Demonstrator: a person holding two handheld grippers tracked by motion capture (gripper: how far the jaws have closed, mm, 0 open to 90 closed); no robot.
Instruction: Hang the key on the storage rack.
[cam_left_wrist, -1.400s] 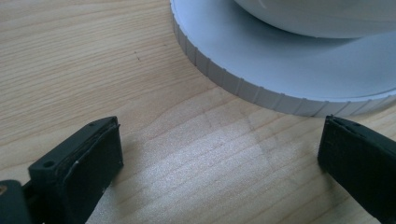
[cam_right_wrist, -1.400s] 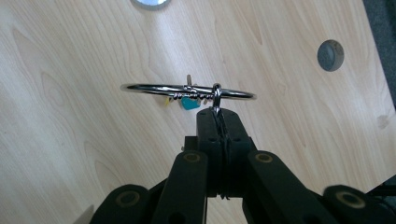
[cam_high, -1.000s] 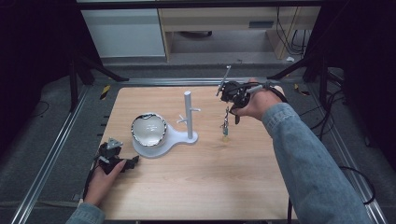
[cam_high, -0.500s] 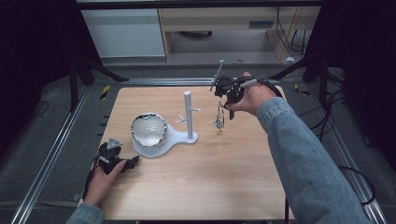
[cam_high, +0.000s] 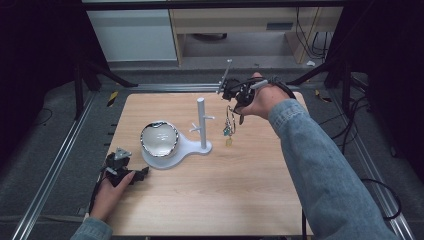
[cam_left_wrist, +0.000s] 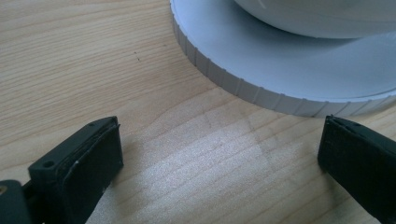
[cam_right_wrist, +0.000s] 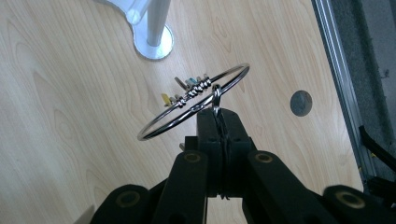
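A thin metal ring (cam_right_wrist: 191, 102) strung with small beads and coloured charms hangs from my right gripper (cam_right_wrist: 218, 116), whose jaws are shut on it. From above, the ring (cam_high: 229, 124) dangles over the table just right of the white stand's post (cam_high: 201, 122), and the right gripper (cam_high: 232, 104) is a little above the pegs' height. The stand's round base (cam_high: 172, 152) carries a shiny bowl (cam_high: 159, 138). My left gripper (cam_high: 141, 172) rests on the table at the front left, jaws open with nothing between them, pointing at the ribbed base edge (cam_left_wrist: 243, 86).
The wooden table (cam_high: 215, 200) is ringed by metal rails (cam_high: 60, 160). A dark round hole (cam_right_wrist: 301, 102) sits near the table's right edge. A cabinet (cam_high: 135, 35) stands behind the table. Cables trail on the floor at the right.
My right hand has carried the ring up and to the left, closer to the stand's post. The left hand has stayed put.
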